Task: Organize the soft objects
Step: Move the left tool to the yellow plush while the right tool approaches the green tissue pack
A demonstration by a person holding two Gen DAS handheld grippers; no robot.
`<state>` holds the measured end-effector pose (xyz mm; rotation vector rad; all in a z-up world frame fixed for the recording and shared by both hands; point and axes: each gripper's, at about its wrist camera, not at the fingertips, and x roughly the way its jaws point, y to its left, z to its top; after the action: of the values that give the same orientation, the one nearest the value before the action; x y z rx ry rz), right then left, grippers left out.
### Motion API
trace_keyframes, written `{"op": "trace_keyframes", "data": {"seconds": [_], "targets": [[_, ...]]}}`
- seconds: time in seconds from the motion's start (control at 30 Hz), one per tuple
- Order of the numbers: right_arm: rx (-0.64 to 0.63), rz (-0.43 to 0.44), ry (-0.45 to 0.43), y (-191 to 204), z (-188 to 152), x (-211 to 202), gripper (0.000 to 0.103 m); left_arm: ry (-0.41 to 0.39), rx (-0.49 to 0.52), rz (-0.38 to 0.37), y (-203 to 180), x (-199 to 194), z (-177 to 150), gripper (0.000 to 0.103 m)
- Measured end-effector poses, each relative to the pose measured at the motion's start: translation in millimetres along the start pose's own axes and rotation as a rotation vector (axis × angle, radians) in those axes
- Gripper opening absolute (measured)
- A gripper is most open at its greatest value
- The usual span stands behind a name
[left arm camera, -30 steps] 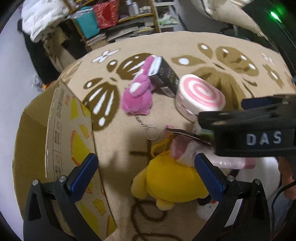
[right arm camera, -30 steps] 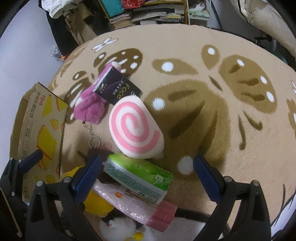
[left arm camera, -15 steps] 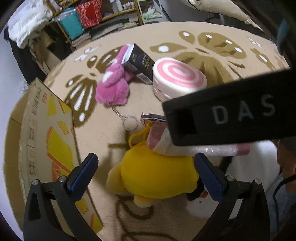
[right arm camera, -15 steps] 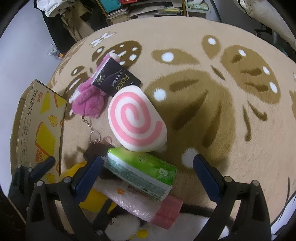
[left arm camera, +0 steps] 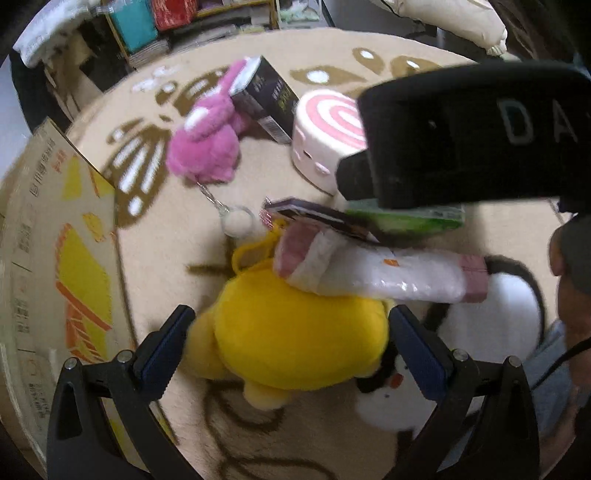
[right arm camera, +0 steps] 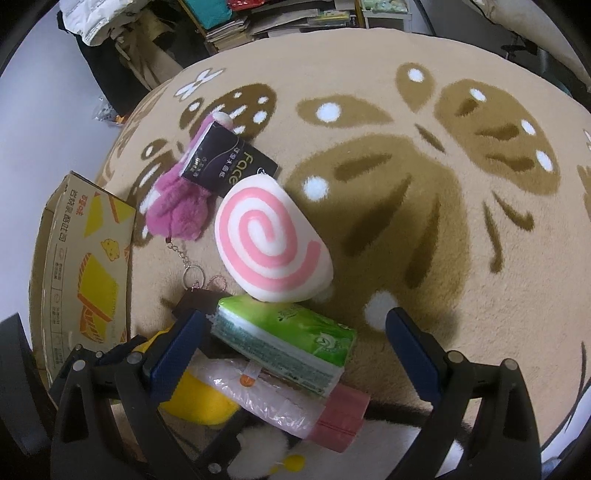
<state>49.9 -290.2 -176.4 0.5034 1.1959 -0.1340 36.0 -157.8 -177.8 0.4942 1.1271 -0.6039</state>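
A yellow plush [left arm camera: 295, 339] lies on the rug between the blue pads of my open left gripper [left arm camera: 288, 347], with no contact visible. A pink-and-white wrapped roll [left arm camera: 376, 269] rests across its top. My right gripper [right arm camera: 295, 343] is open around a green tissue pack [right arm camera: 284, 343], which sits on the wrapped roll [right arm camera: 280, 402]. Beyond lie a pink swirl cushion [right arm camera: 269, 240], a pink plush keychain [right arm camera: 177, 210] and a black "face" box [right arm camera: 225, 162]. A white plush [left arm camera: 480, 328] lies at the right in the left wrist view.
An open cardboard box [left arm camera: 48, 258] with yellow cheese prints stands at the left of the rug [right arm camera: 443, 184]. Cluttered shelves [right arm camera: 277, 18] and clothes line the far side. The right gripper's black body [left arm camera: 472, 133] hangs over the pile. A person's sleeve [left arm camera: 557, 369] is at the right edge.
My left gripper has moved in lower over the yellow plush, which now sits between its pads. The right gripper has come down closer around the green tissue pack.
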Motion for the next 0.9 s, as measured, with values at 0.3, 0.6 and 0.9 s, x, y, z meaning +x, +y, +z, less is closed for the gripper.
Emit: {"op": "trace_keyframes", "data": {"seconds": [0.3, 0.6, 0.9], "targets": [[-0.001, -0.012, -0.004, 2, -1, -1, 0.103, -0.032, -0.069, 0.010, 3, 6, -6, 0.103], [-0.004, -0.017, 0.020, 3, -3, 5, 0.100, -0.019, -0.079, 0.005, 7, 10, -11, 0.103], [0.051, 0.017, 0.052, -4, -4, 11, 0.100, -0.002, -0.088, -0.047, 19, 14, -5, 0.091]]}}
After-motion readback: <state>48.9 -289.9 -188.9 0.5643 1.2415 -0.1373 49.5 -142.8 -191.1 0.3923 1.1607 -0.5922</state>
